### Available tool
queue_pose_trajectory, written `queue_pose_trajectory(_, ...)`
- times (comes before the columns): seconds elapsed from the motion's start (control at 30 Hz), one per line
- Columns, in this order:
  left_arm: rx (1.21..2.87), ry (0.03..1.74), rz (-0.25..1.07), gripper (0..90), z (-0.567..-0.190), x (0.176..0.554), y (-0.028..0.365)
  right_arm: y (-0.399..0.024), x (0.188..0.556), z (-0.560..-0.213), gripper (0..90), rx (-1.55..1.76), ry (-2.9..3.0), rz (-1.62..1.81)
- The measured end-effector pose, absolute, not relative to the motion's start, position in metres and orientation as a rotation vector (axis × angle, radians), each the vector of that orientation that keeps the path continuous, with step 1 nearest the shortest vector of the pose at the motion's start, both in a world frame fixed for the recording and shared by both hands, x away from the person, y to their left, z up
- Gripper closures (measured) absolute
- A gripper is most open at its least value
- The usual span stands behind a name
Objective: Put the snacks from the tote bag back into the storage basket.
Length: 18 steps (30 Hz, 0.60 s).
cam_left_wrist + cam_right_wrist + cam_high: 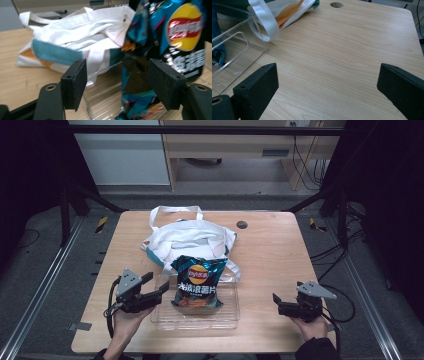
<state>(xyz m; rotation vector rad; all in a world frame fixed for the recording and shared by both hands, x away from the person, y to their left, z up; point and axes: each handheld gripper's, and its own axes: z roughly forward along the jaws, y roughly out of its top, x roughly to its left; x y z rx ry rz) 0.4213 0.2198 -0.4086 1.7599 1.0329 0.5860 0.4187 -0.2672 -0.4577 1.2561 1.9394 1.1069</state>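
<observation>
Chip bag (197, 282), Lay's logo, Chinese lettering, in clear tray (225, 317); left gripper (156, 285), right gripper (275, 300) wide apart, empty.

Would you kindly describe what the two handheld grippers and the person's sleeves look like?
Both the left gripper and the right gripper are black, each topped by a grey three-cornered plate and trailing a black cable. Their fingers are flat, rectangular black pads with a rough, foam-like surface. The person wears dark sleeves.
</observation>
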Motion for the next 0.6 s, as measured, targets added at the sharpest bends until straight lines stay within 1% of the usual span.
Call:
queue_pose_trajectory(0.17,1.751,1.08,0.603,30.4,-0.419,0.423,0.236,-0.268,0.418,-0.457,4.0,1.25,1.934,1.108)
queue_pose_trajectory(0.47,1.726,1.108,0.662,30.4,-0.433,0.414,0.26,-0.269,0.418,-0.457,4.0,1.253,1.934,1.099)
queue_pose_trajectory(0.6,1.715,1.134,0.677,31.8,-0.441,0.417,0.27,-0.27,0.419,-0.459,4.0,1.261,1.936,1.098)
